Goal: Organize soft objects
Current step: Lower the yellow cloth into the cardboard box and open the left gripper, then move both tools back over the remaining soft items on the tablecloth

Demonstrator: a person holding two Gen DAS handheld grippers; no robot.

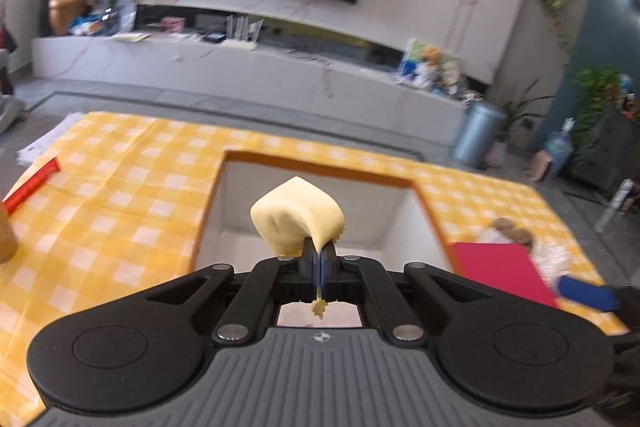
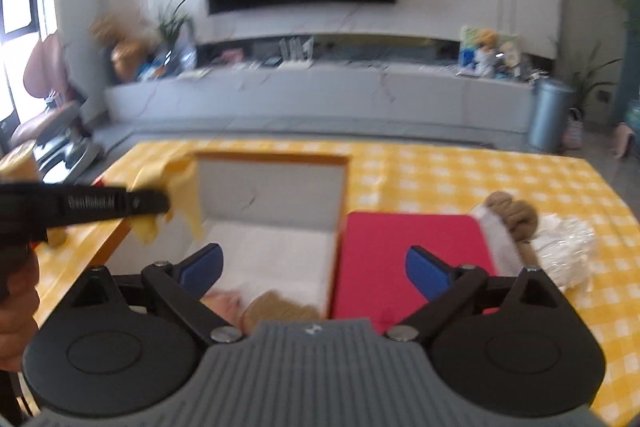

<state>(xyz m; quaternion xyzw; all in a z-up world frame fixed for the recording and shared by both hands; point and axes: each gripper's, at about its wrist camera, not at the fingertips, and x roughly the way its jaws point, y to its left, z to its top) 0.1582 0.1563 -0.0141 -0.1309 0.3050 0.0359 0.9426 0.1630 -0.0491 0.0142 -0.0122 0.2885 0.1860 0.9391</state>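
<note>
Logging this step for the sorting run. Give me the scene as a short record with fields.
surface: table with yellow checked cloth
container: open orange box with white lining
left gripper: shut on pale yellow cloth, held above the box
right gripper: open, holding nothing, over the box's near right edge
in box: tan soft item at the near end
beside box: red lid flat on its right
waiting: brown plush and clear plastic wrap past the lid

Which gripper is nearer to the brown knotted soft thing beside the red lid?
Right. The open right gripper hovers just left of the brown knotted thing; the left gripper, pinching the yellow cloth, is over the box.
</note>
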